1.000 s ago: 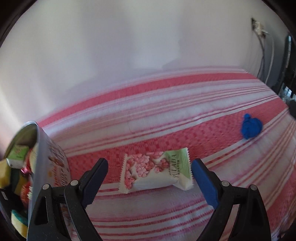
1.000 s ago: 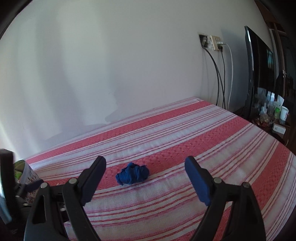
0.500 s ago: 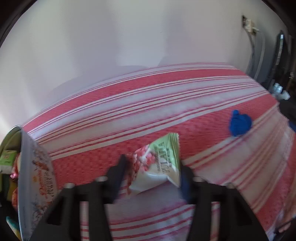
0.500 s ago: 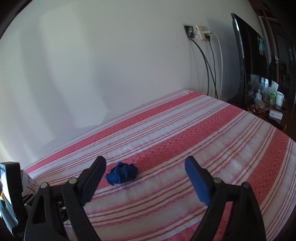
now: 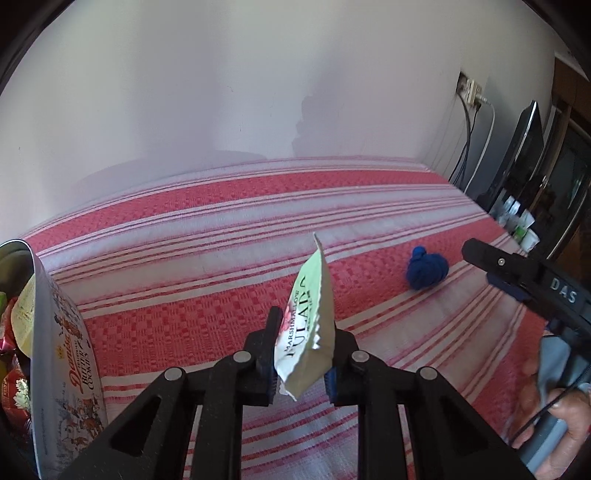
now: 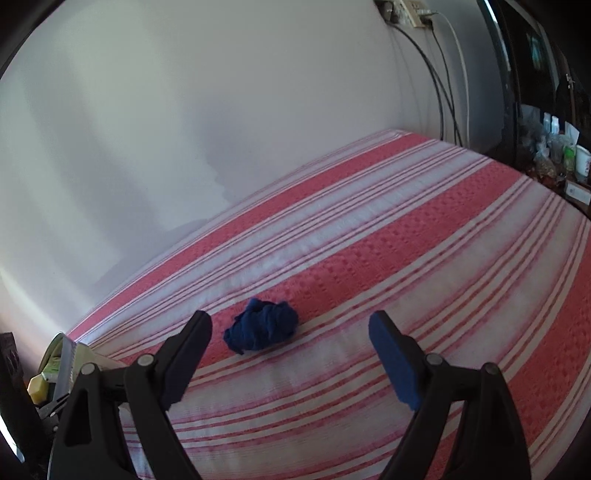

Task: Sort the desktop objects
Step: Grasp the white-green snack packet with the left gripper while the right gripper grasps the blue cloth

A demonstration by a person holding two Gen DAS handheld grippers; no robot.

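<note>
My left gripper (image 5: 301, 354) is shut on a marshmallow packet (image 5: 308, 325), white and green with pink print, which stands on edge above the red striped cloth. A round cookie tin (image 5: 62, 362) with snacks inside sits at the left edge. A crumpled blue cloth ball (image 5: 426, 271) lies on the cloth to the right. In the right wrist view my right gripper (image 6: 290, 356) stands open, with the blue cloth ball (image 6: 262, 325) just beyond and between its fingertips, nearer the left one. The right gripper (image 5: 524, 284) and the hand holding it show at the right of the left wrist view.
The red and white striped cloth (image 6: 406, 236) covers the whole surface up to a white wall. A socket with cables (image 6: 406, 14), a dark screen (image 5: 517, 155) and small bottles (image 6: 569, 155) stand past the far right edge. The cookie tin (image 6: 62, 354) sits left of my right gripper.
My left gripper closed on the marshmallow packet and lifted it, turning it on edge. The right gripper came closer to the blue cloth ball, which now sits larger between its fingers.
</note>
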